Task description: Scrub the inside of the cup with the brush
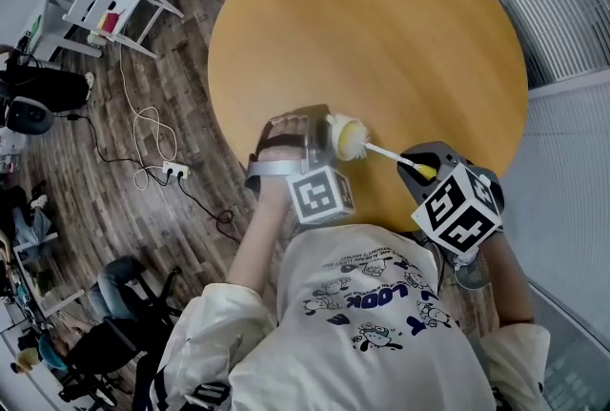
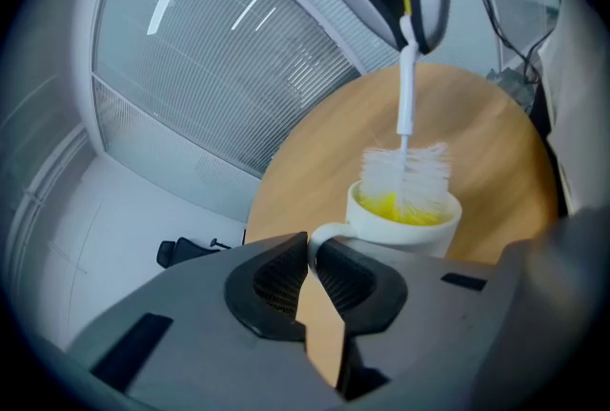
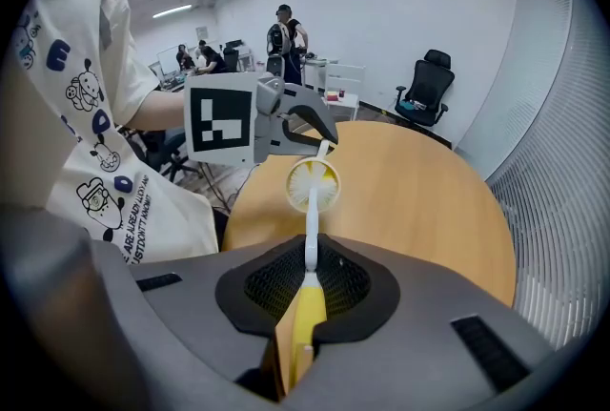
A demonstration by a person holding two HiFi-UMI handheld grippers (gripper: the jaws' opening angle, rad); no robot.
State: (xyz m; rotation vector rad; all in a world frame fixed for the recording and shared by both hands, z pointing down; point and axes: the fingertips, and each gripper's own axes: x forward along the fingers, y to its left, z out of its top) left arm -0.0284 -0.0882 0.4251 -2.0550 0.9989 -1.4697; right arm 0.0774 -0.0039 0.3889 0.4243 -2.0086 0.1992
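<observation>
A white cup (image 2: 405, 220) with a yellow inside is held by its handle (image 2: 322, 236) in my left gripper (image 2: 309, 268), which is shut on that handle. In the head view the cup (image 1: 342, 137) lies tipped on its side, mouth toward the right, just above the round wooden table (image 1: 381, 28). My right gripper (image 3: 307, 290) is shut on the yellow handle of a brush (image 3: 307, 304). The brush's white bristle head (image 2: 407, 173) sits half inside the cup mouth (image 3: 314, 184). The thin white brush stem (image 1: 389, 154) spans between the cup and the right gripper (image 1: 419, 167).
The table's near edge is under both grippers. White cables and a power strip (image 1: 174, 172) lie on the wood floor at left, beside a white rack (image 1: 119, 10). Office chairs (image 1: 119, 304) stand lower left. People (image 3: 284, 37) stand far behind.
</observation>
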